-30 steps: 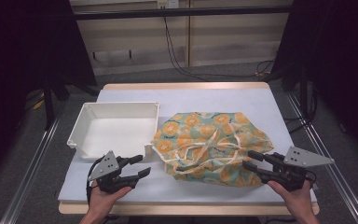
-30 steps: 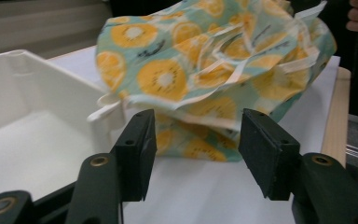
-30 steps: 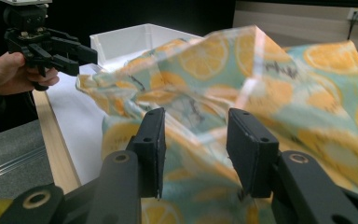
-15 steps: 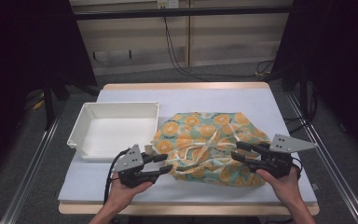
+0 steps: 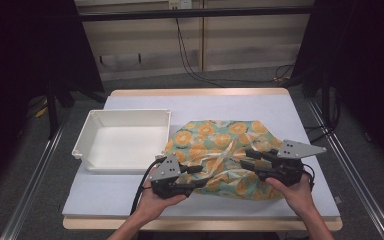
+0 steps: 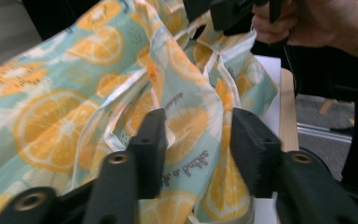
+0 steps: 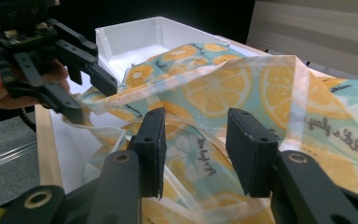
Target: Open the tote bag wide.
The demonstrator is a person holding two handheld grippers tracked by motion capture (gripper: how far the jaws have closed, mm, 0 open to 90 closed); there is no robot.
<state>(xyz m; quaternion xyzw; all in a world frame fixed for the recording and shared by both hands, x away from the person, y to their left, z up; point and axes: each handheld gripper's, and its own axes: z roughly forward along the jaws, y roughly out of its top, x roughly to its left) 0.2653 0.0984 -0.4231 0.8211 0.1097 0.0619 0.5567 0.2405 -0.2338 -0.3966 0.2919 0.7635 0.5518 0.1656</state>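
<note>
A teal cloth [image 5: 215, 137] printed with orange slices lies crumpled on the table's right half. My left gripper [image 5: 198, 176] is at its front left edge, pointing right. It is open, and in the left gripper view [image 6: 198, 135] a raised fold of the cloth [image 6: 74, 107] stands between the jaws. My right gripper [image 5: 249, 157] hovers over the cloth's front right part, pointing left. It is open too [image 7: 196, 135], with a lifted band of cloth [image 7: 242, 88] just past its jaws. The left gripper [image 7: 93, 100] shows open in the right gripper view, at the cloth's edge.
A white tray [image 5: 130, 113] with nothing in it sits left of the cloth, its near corner touching the fabric [image 7: 135, 28]. The pale table top [image 5: 105, 200] has a wooden front edge. Dark floor and cables lie beyond the table.
Both grippers have moved inward onto the cloth. The left came right from the bare table to the cloth's edge. The right shifted left over the fabric.
</note>
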